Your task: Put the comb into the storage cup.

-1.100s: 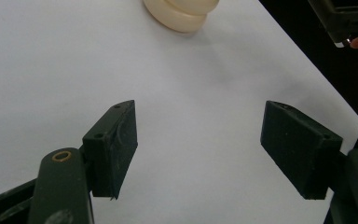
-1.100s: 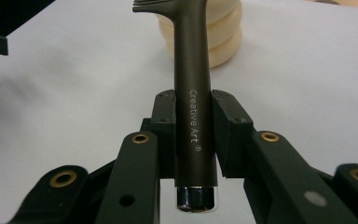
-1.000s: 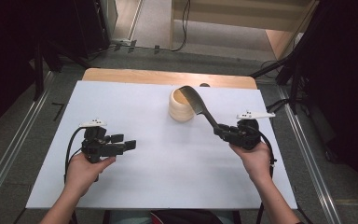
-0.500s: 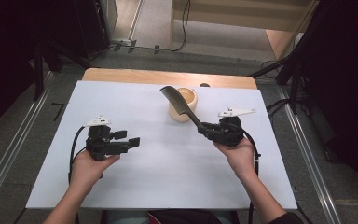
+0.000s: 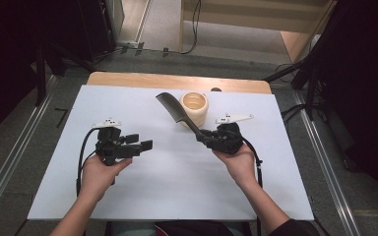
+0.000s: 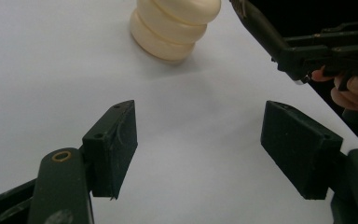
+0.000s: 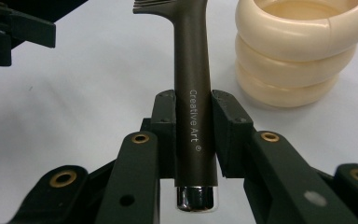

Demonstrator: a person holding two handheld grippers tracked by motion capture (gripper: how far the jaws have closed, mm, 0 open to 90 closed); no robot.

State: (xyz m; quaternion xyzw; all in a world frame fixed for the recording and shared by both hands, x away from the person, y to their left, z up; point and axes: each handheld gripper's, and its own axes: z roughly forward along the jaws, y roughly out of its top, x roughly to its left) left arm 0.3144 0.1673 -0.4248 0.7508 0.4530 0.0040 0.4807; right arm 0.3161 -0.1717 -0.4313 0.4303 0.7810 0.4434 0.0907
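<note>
While the left tool (image 5: 145,145) lies spread, the right tool (image 5: 203,137) pinches the comb (image 5: 174,109), angled up-left.

We see a white table (image 5: 167,191) with a wooden strip along its far edge. Directly on it stands a cream ribbed cup (image 5: 195,108), just beyond our right gripper (image 5: 204,137), and well apart from the left gripper (image 5: 145,145).

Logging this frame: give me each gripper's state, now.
Left gripper: open, holding nothing.
Right gripper: closed on the comb handle.
</note>
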